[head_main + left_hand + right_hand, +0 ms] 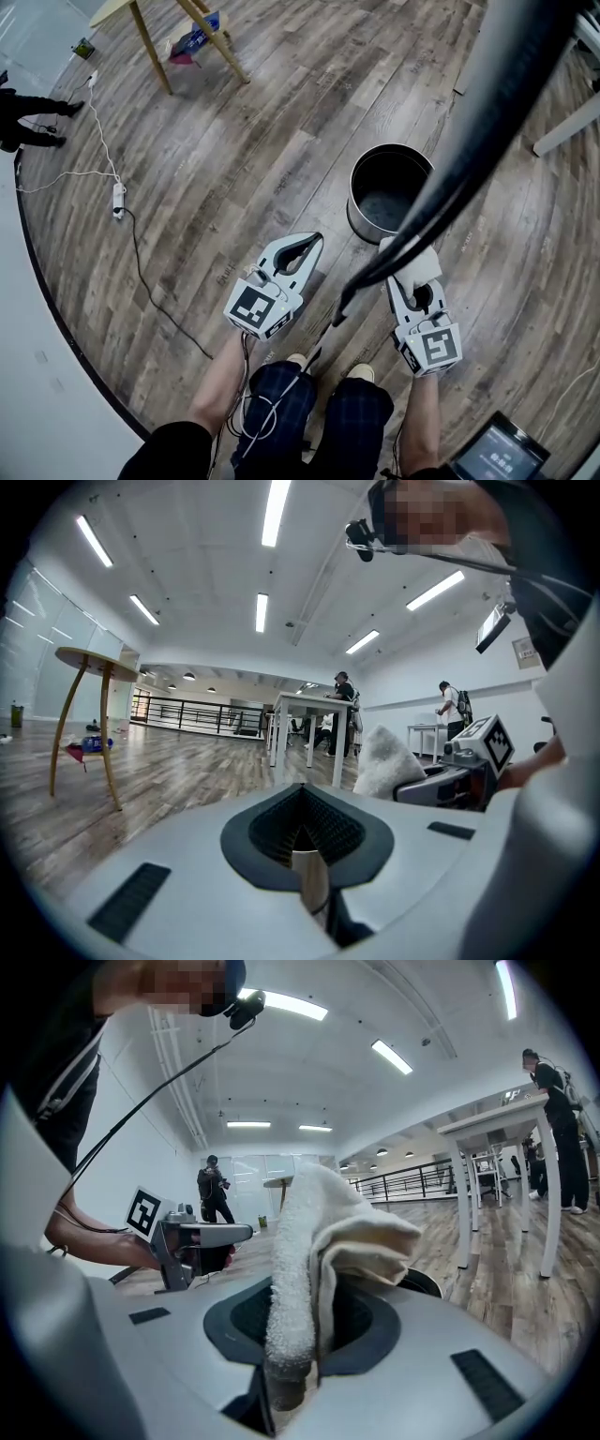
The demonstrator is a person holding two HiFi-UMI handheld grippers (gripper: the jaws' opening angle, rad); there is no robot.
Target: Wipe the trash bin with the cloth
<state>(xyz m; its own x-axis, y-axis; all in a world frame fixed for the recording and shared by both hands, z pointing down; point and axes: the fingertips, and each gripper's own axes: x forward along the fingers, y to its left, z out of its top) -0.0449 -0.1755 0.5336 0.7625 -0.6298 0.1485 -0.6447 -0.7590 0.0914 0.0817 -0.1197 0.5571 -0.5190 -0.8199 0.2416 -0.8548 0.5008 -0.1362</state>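
Right claw pinches the white cloth, left claw is shut and empty, and a black cable hides part of the trash bin.

The floor is laid in grey-brown wood planks, and a corded power strip is seen lying on it near the white wall. A round wooden table on splayed legs is set at the left, white tables are placed farther back, and a black railing is run along the far end. The white ceiling is lit by long strip lights, and glazing is fitted along the left side.
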